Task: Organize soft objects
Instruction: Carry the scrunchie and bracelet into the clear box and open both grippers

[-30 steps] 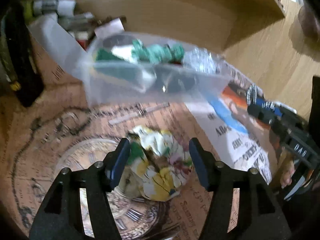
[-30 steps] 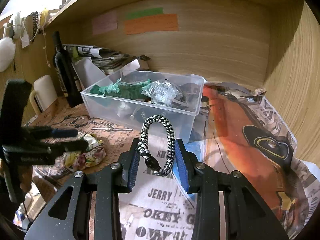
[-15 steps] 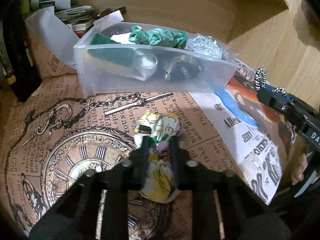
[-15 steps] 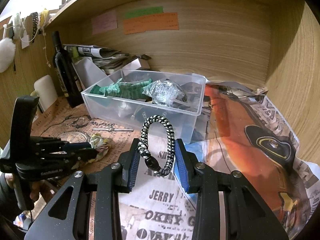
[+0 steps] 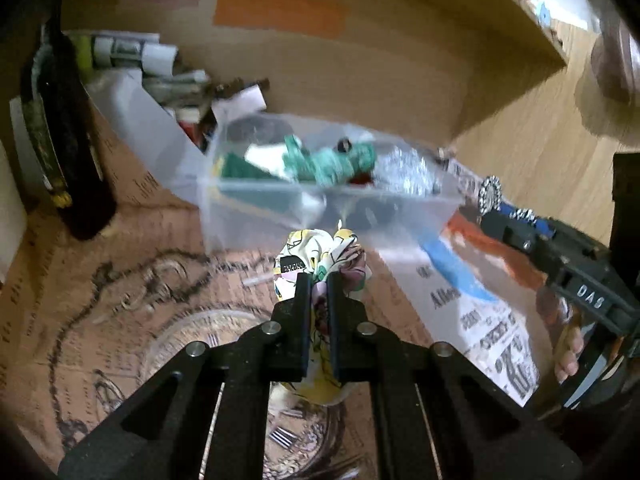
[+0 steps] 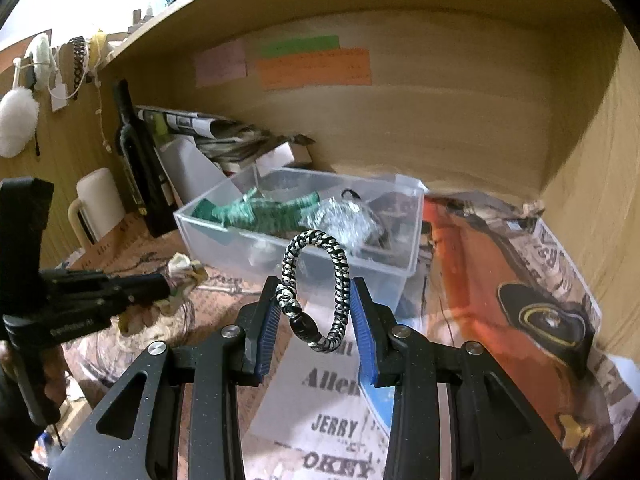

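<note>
My left gripper (image 5: 318, 280) is shut on a floral fabric scrunchie (image 5: 320, 258) and holds it above the printed paper, just in front of the clear plastic box (image 5: 320, 216). It also shows at the left of the right wrist view (image 6: 176, 280). My right gripper (image 6: 316, 300) is shut on a black-and-white braided bracelet (image 6: 314, 276), held upright in front of the same box (image 6: 400, 276). The box holds a green knotted cord (image 6: 260, 212), a silvery crinkled item (image 6: 342, 220) and other small things.
A dark bottle (image 6: 136, 160) and a white mug (image 6: 100, 204) stand left of the box. Stacked papers (image 6: 216, 136) lie behind it. Wooden walls close the back and right of the shelf. Printed newspaper sheets (image 6: 520, 280) cover the surface.
My left gripper closed on the scrunchie and lifted it off the paper toward the box. My right gripper with the bracelet moved slightly closer to the box.
</note>
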